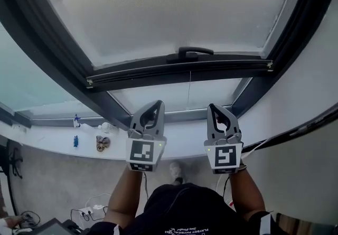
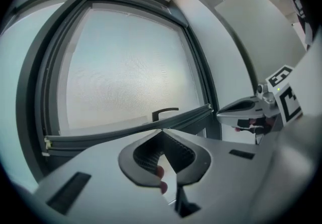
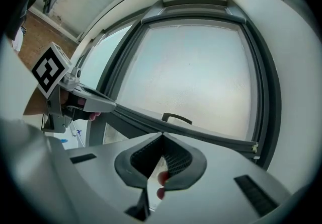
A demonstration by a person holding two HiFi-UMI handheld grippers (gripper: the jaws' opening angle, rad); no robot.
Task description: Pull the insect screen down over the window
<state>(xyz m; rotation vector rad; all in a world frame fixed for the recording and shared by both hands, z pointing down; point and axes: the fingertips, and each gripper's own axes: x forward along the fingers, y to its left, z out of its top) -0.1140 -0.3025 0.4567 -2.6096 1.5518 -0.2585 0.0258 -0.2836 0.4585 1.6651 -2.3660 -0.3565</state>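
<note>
The insect screen (image 1: pixel 169 7) covers the upper part of the window. Its dark bottom bar (image 1: pixel 179 68) carries a black handle (image 1: pixel 195 51) at the middle. My left gripper (image 1: pixel 158 104) and right gripper (image 1: pixel 212 106) are held side by side below the bar, pointing at the window and apart from it. Both are shut with nothing between the jaws. In the left gripper view the closed tips (image 2: pixel 161 131) sit just under the handle (image 2: pixel 164 113), with the right gripper (image 2: pixel 241 109) off to the right. The right gripper view shows its closed tips (image 3: pixel 162 135) below the handle (image 3: pixel 176 117).
A thin cord (image 1: pixel 189 88) hangs from the bar over the uncovered pane. The white sill (image 1: pixel 53 147) holds small ornaments (image 1: pixel 102 143) and a blue bottle (image 1: pixel 75 141). A white wall (image 1: pixel 311 86) stands on the right. A power strip (image 1: pixel 87 211) lies on the floor.
</note>
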